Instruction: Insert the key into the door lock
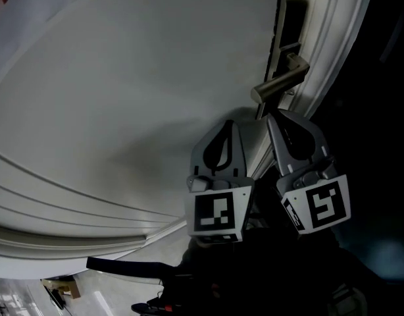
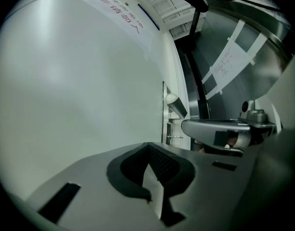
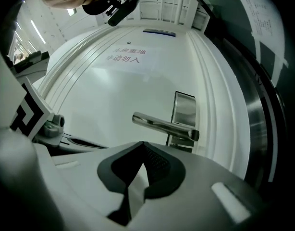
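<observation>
Your left gripper [image 1: 226, 129] and right gripper [image 1: 273, 117] both have their jaws pressed together, and neither gripper view shows anything between them; the key shows in no view, so its place, heading and long axis cannot be told; in the left gripper view a small stub [image 2: 174, 137] juts from the lock plate [image 3: 184, 109] under the lever handle [image 1: 281, 83], too small to name; the right tip sits just below that lever, near the white door [image 1: 123, 78]; for any work at the keyhole, I'd judge you should stay square to the plate and clear of the lever.
</observation>
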Demonstrator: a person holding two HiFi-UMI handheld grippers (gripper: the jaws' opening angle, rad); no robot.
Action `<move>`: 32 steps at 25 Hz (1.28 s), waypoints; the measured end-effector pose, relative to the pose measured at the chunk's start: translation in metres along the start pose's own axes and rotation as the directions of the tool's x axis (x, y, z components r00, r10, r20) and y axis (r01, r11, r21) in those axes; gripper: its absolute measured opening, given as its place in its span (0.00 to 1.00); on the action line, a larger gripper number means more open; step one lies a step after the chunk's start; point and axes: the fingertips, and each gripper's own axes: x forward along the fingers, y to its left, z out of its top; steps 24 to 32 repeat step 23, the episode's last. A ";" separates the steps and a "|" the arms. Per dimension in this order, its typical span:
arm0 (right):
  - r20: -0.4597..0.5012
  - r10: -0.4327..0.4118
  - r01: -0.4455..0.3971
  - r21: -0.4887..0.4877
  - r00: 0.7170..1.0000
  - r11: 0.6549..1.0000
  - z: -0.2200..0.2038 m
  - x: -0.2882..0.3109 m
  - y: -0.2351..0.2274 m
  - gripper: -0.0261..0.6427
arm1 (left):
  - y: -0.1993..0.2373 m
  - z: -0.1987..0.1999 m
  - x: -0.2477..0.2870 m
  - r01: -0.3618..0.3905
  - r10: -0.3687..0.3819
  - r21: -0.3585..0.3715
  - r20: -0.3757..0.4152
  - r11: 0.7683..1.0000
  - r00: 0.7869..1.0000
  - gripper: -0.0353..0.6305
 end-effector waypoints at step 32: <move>-0.018 0.005 -0.006 -0.010 1.000 1.000 -0.006 0.004 -0.003 0.04 | -0.006 -0.004 0.003 0.013 -0.013 -0.001 -0.012 1.000 1.000 0.05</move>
